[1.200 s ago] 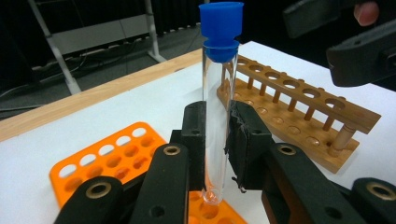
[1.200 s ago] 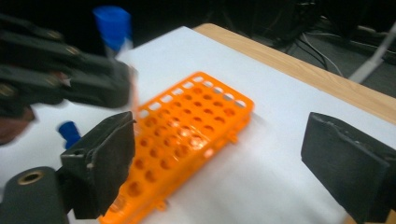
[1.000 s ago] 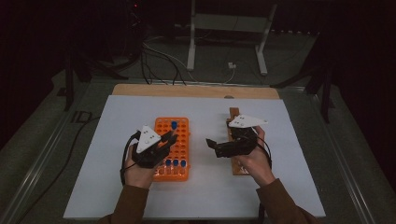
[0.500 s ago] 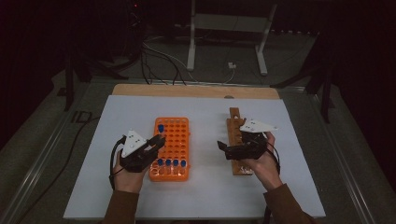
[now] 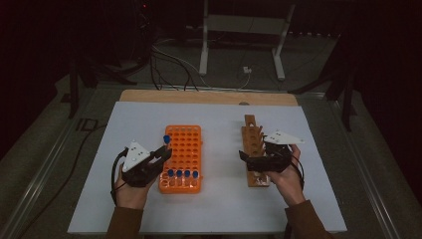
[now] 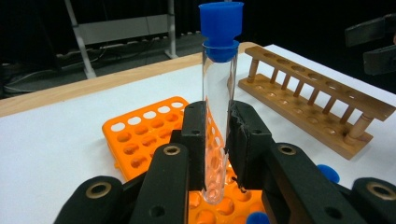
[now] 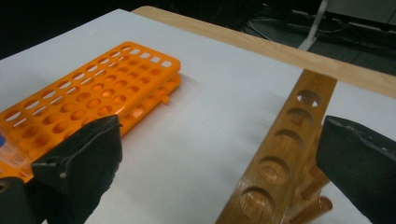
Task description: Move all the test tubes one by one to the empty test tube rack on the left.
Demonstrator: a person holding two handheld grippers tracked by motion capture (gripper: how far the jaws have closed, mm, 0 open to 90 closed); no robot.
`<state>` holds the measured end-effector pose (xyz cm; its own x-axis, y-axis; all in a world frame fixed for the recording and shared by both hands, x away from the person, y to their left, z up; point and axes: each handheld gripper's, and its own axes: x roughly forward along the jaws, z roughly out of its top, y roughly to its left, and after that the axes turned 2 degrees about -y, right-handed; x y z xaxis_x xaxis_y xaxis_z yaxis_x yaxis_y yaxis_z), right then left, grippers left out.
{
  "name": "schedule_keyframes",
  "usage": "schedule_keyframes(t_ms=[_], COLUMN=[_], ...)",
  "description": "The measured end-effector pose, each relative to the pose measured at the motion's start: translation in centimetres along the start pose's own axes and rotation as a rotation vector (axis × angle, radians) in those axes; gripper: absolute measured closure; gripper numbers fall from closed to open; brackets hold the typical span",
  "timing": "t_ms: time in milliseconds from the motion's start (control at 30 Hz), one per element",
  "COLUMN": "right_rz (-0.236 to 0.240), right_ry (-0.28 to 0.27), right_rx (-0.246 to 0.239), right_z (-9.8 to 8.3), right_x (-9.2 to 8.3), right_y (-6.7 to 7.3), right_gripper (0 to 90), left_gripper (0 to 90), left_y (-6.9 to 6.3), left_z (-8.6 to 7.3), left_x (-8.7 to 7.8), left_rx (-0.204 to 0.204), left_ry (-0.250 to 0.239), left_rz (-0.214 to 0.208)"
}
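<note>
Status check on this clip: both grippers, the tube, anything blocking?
Left hand-held gripper shut on capped tube, over orange rack. Right hand-held gripper open at wooden rack. Nothing blocking.

Bare white mat point(image 5: 221, 149) is lying open through the frame's middle, between the orange rack point(image 5: 182, 157) and the wooden rack point(image 5: 254, 149). Blue-capped tubes point(image 5: 182, 174) are crowding the orange rack's lower row, blocking entry there.
</note>
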<state>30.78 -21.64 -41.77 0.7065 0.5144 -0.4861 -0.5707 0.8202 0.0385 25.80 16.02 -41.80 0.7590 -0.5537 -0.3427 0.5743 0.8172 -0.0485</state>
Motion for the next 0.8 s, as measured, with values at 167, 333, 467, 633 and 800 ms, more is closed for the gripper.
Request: schedule_keyframes(t_ms=[167, 333, 467, 633, 800], right_rz=[-0.021, -0.028, -0.033, -0.034, -0.029], right_ry=[-0.005, -0.006, -0.014, -0.011, -0.004], right_rx=[0.038, 0.057, 0.059, 0.062, 0.065], right_z=[-0.9, -1.4, -1.5, -1.6, -1.9], right_x=[-0.3, -0.6, -0.9, -1.0, -0.8], right_y=[-0.4, -0.5, -0.6, -0.5, -0.6], right_gripper=[1.0, 1.0, 1.0, 1.0, 1.0], left_gripper=[77.4, 77.4, 77.4, 77.4, 77.3], left_y=[0.0, 0.3, 0.3, 0.3, 0.2], left_z=[-0.5, -1.2, -1.8, -2.5, -3.2], left_x=[-0.4, -0.7, -0.9, -1.2, -1.5], left_rx=[-0.004, -0.012, -0.02, -0.019, -0.035], left_ry=[0.002, 0.008, 0.016, 0.023, 0.028], left_rz=[-0.005, -0.001, 0.0, -0.003, -0.012])
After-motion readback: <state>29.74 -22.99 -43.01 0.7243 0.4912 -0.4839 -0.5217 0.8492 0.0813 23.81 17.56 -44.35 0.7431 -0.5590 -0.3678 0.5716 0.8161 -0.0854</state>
